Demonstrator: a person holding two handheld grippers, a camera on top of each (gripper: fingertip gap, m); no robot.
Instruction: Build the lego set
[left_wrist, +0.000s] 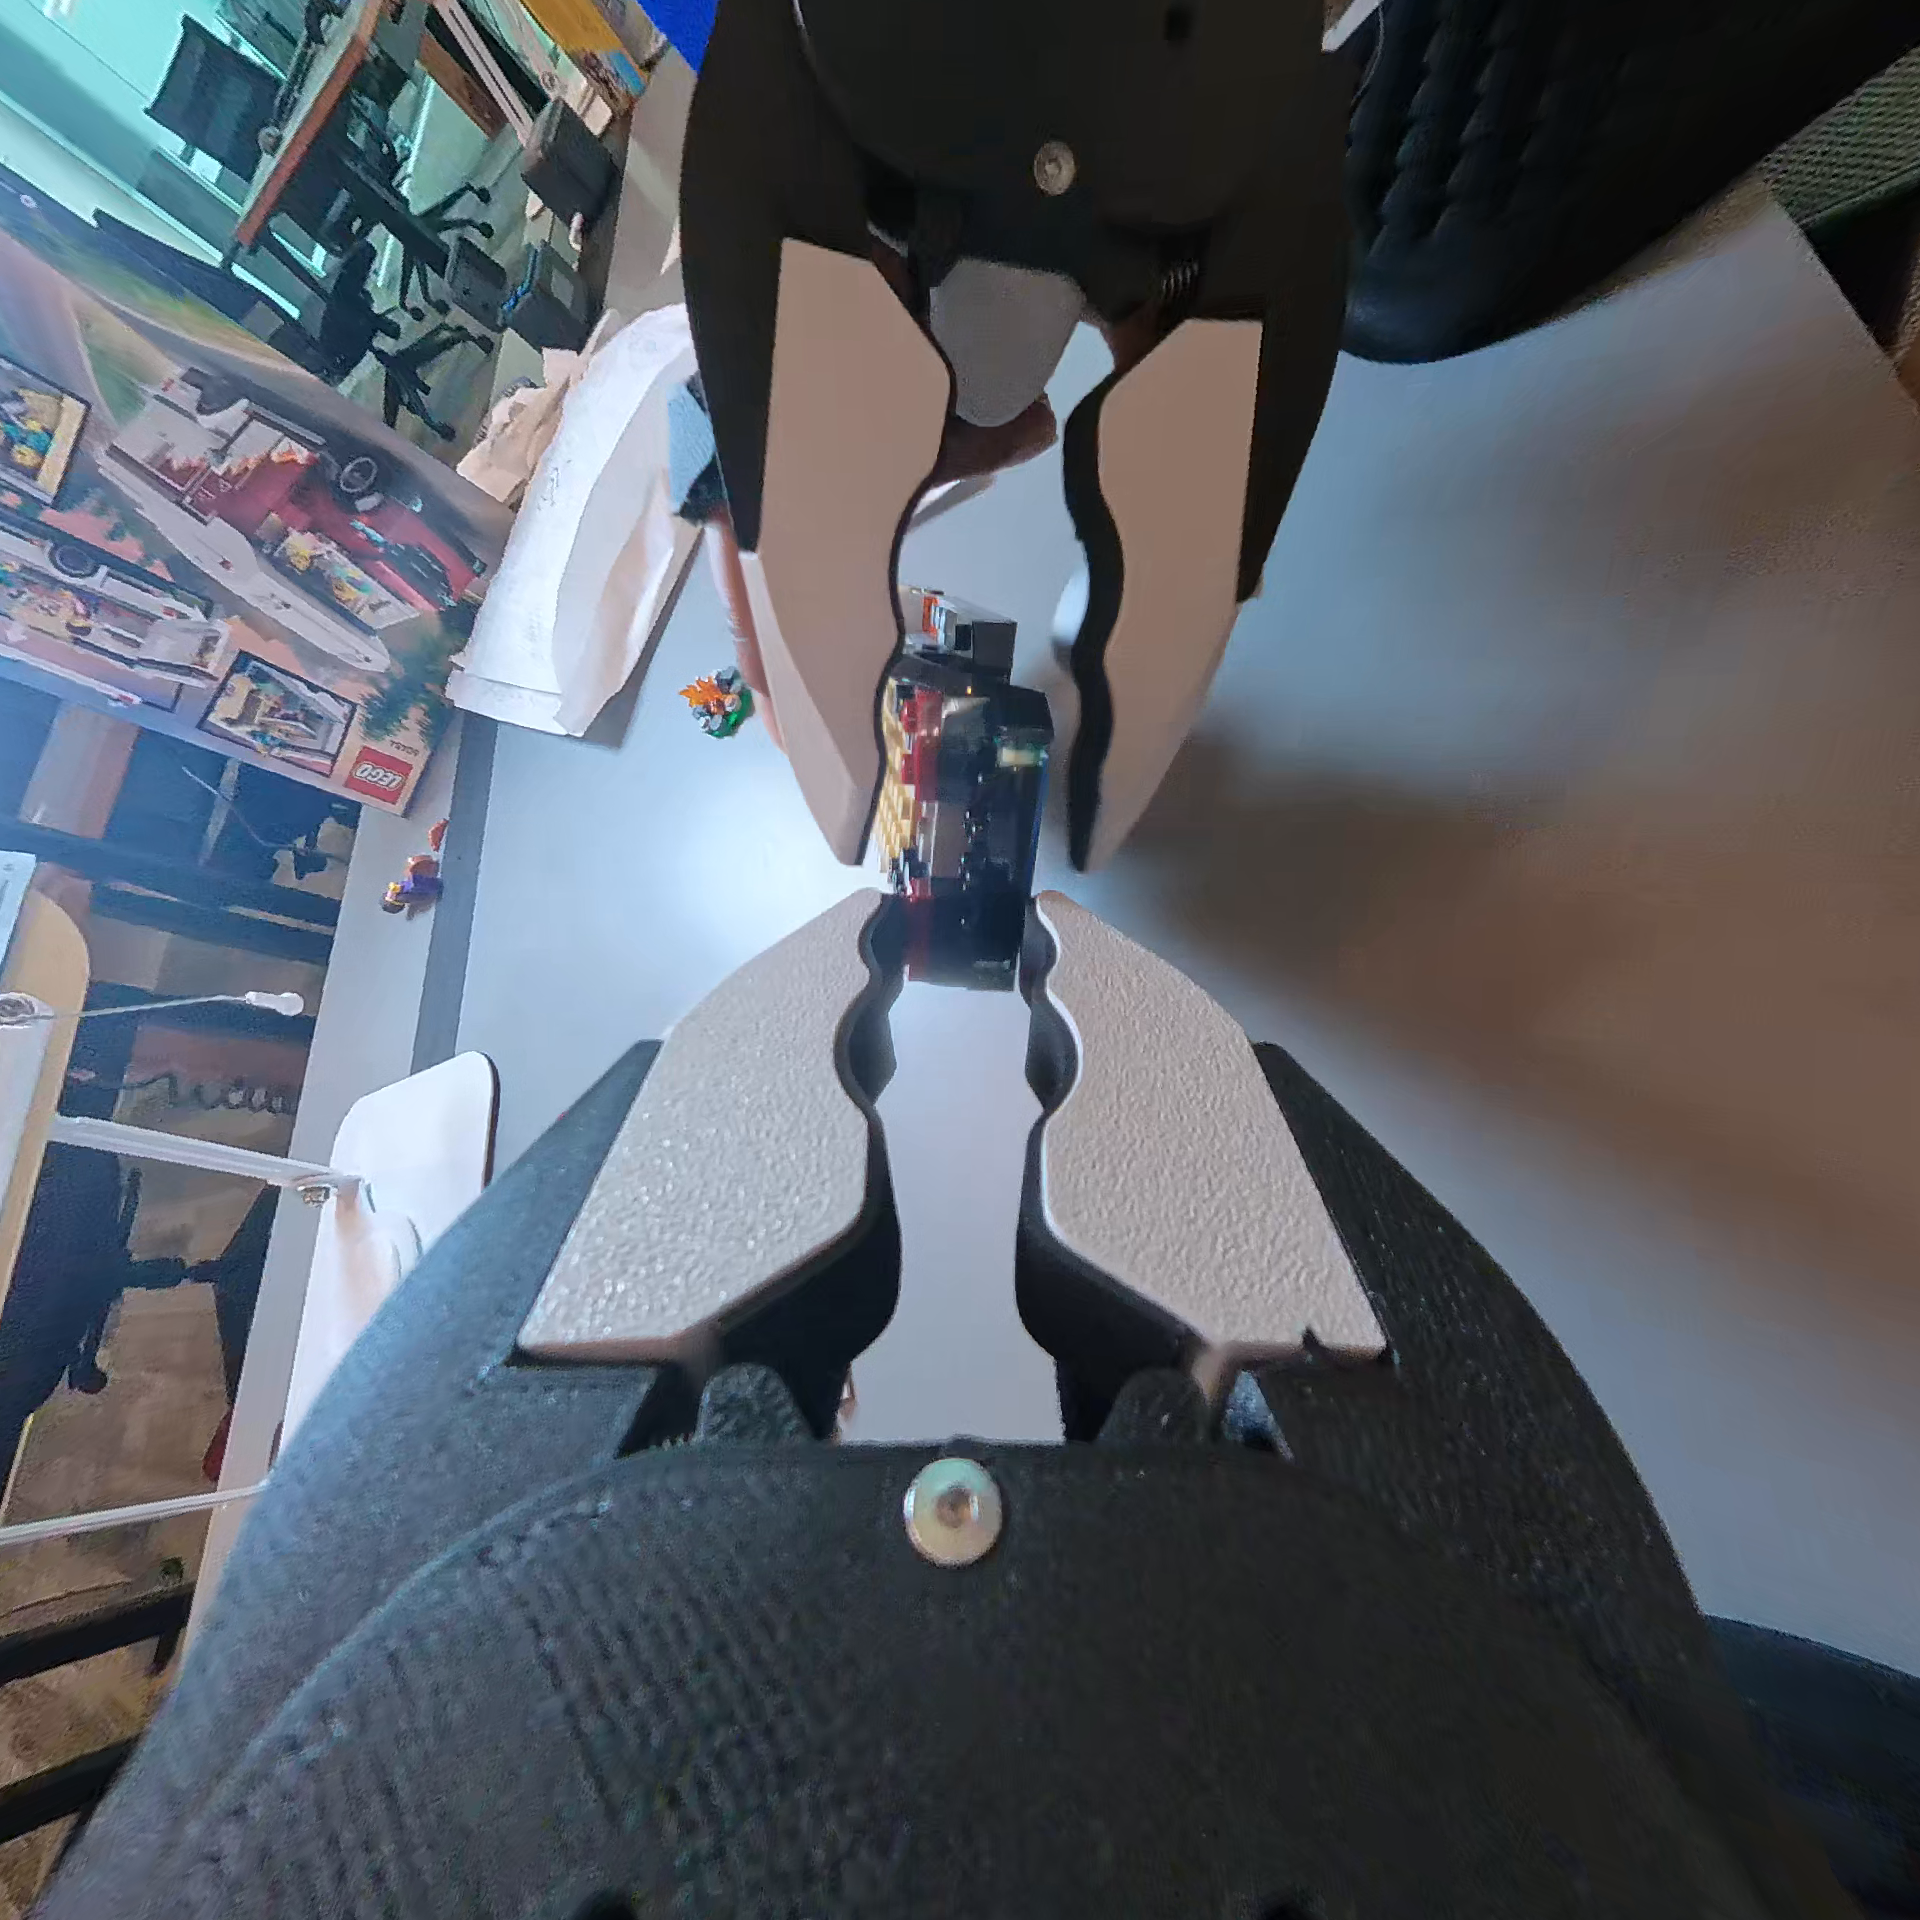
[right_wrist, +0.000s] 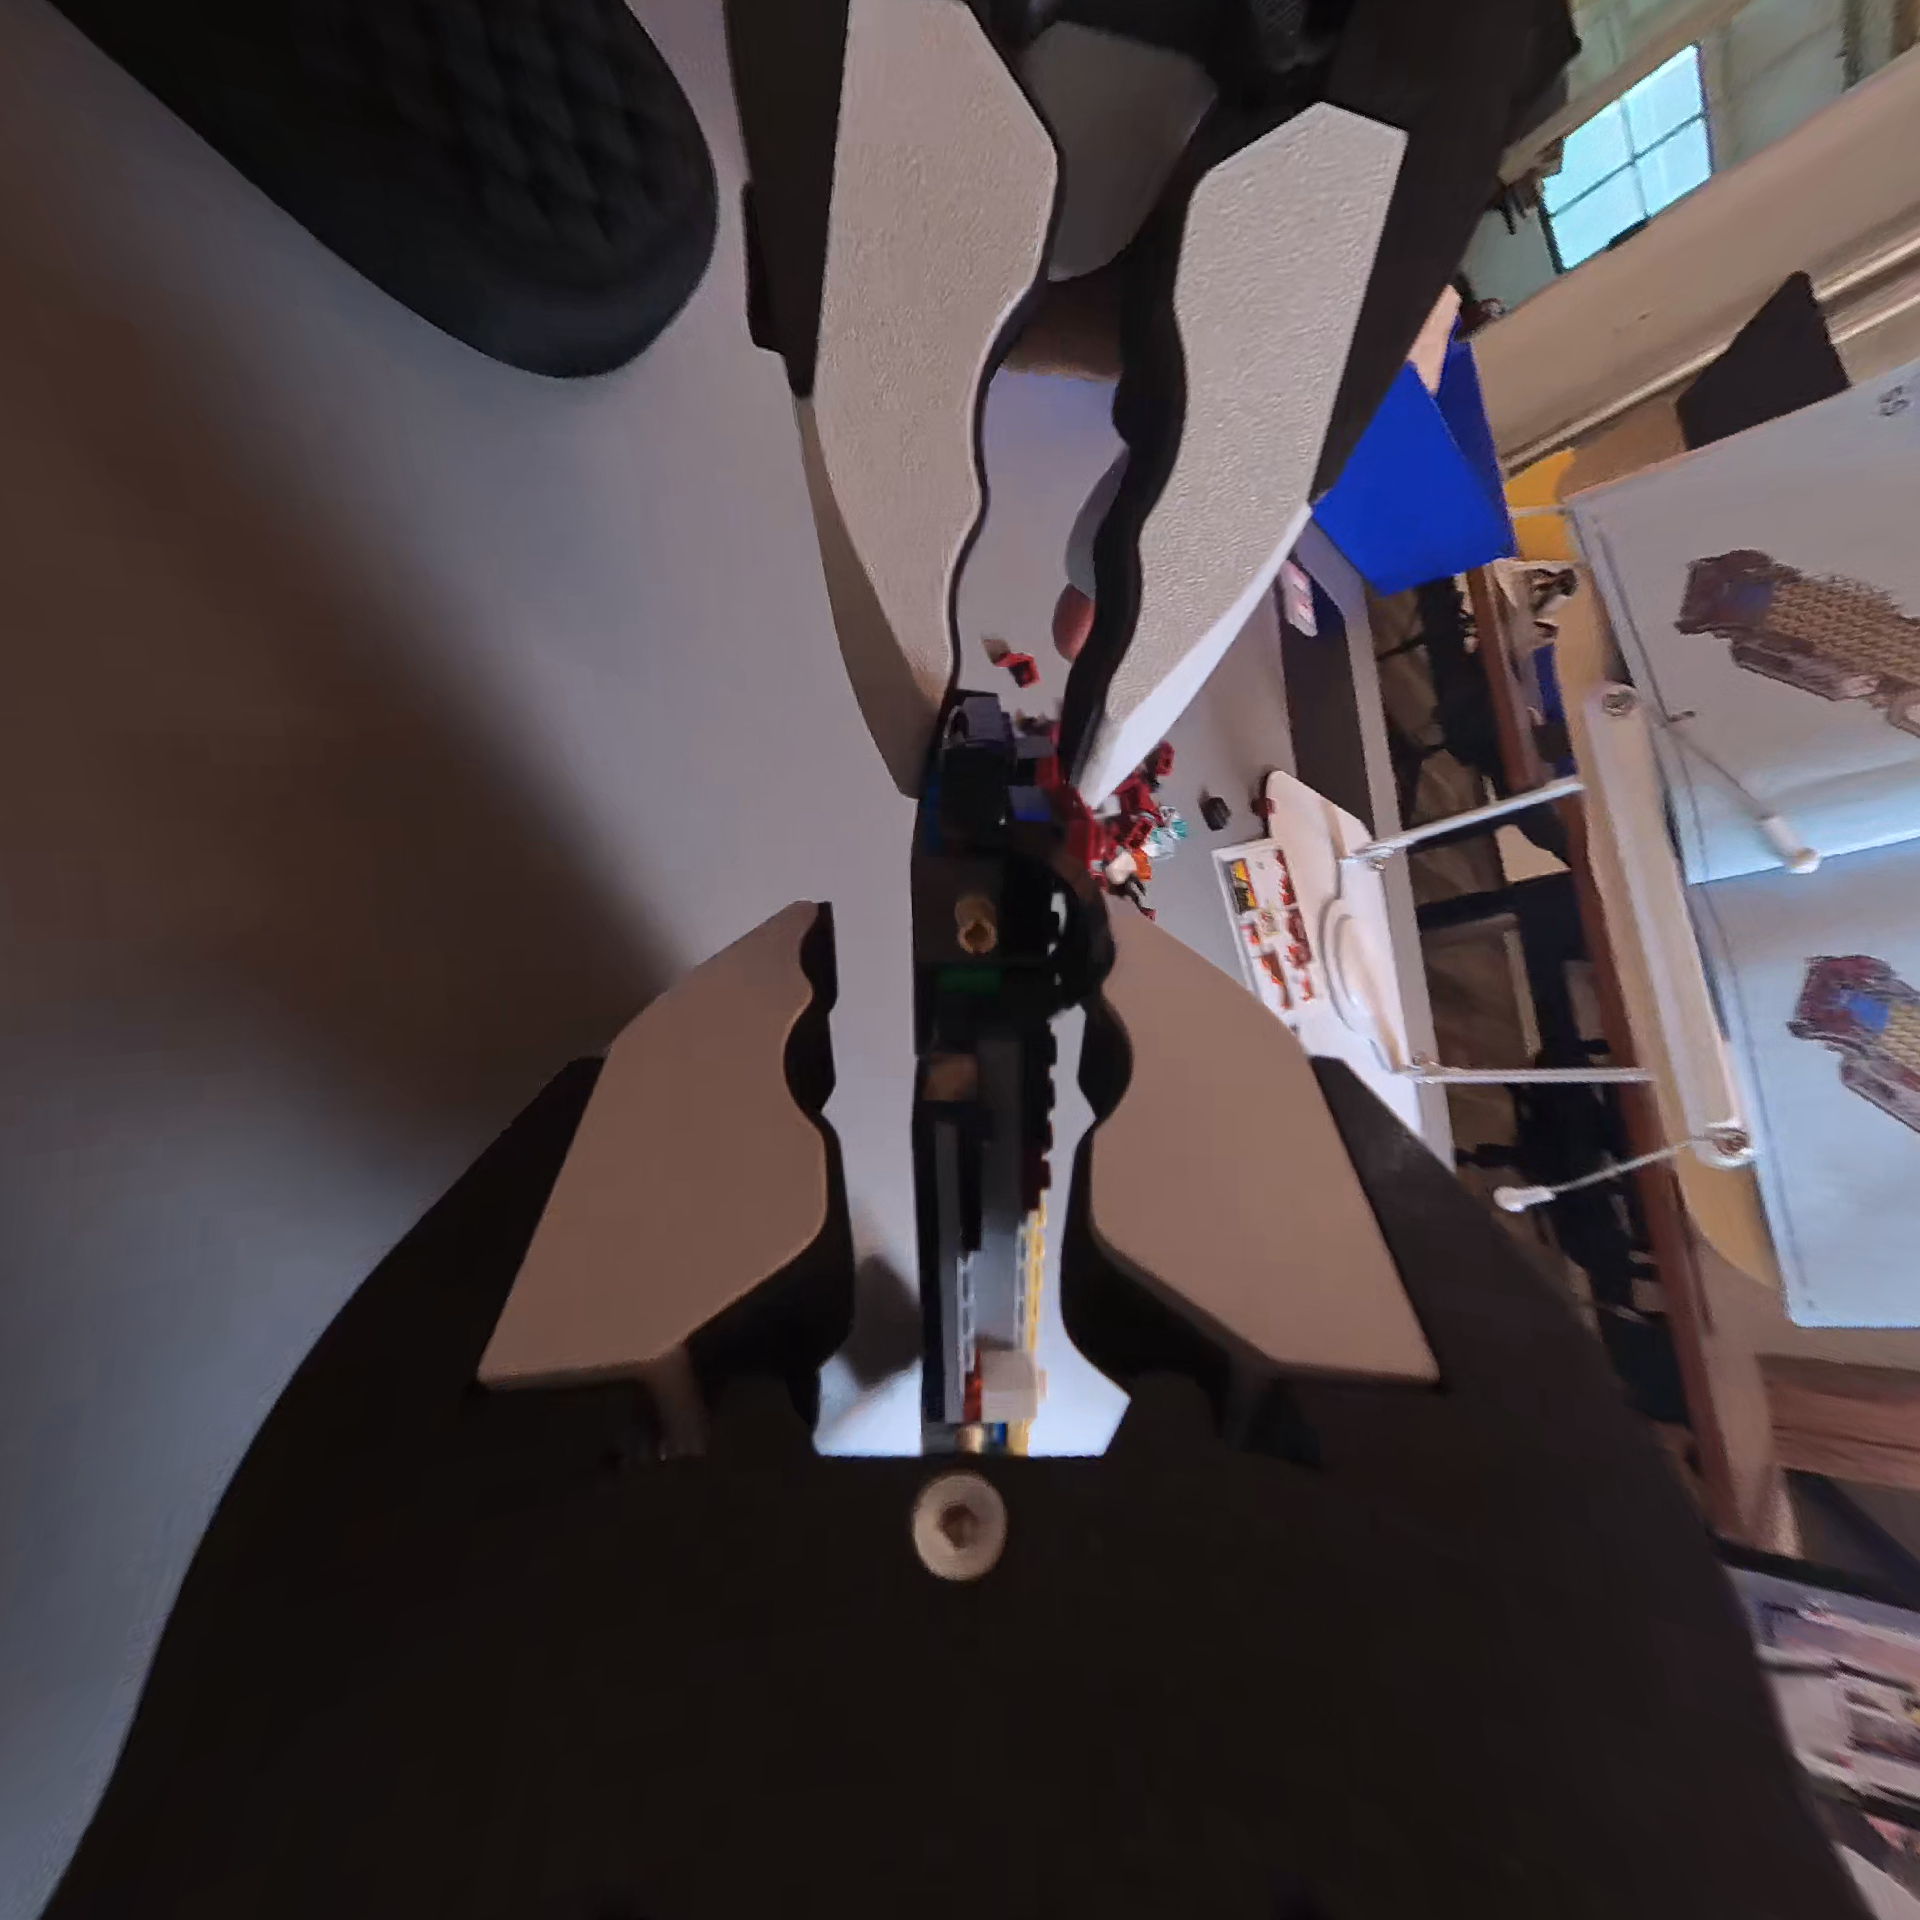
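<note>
A long brick-built model (left_wrist: 966, 769), black with red and tan parts, hangs in the air between my two grippers, which face each other over the grey table (left_wrist: 1507, 582). My left gripper (left_wrist: 956, 914) is shut on the model's near end, with both pads against it. My right gripper (left_wrist: 971, 857) comes in from the top of the left wrist view and straddles the model. In the right wrist view the model (right_wrist: 977, 1039) runs between the right gripper's (right_wrist: 966, 925) fingers. One pad touches it and the other stands clear of it. The left gripper (right_wrist: 1003, 779) grips the model's far end.
A printed toy box (left_wrist: 208, 582) and a white paper bag (left_wrist: 592, 520) lie at the table's left edge, with small brick bits (left_wrist: 717, 701) nearby. Loose red bricks (right_wrist: 1122, 821), a booklet (right_wrist: 1268, 925), a blue bin (right_wrist: 1413, 499) and a black mesh pad (right_wrist: 468, 156) are around. The grippers are tip to tip, or close to it.
</note>
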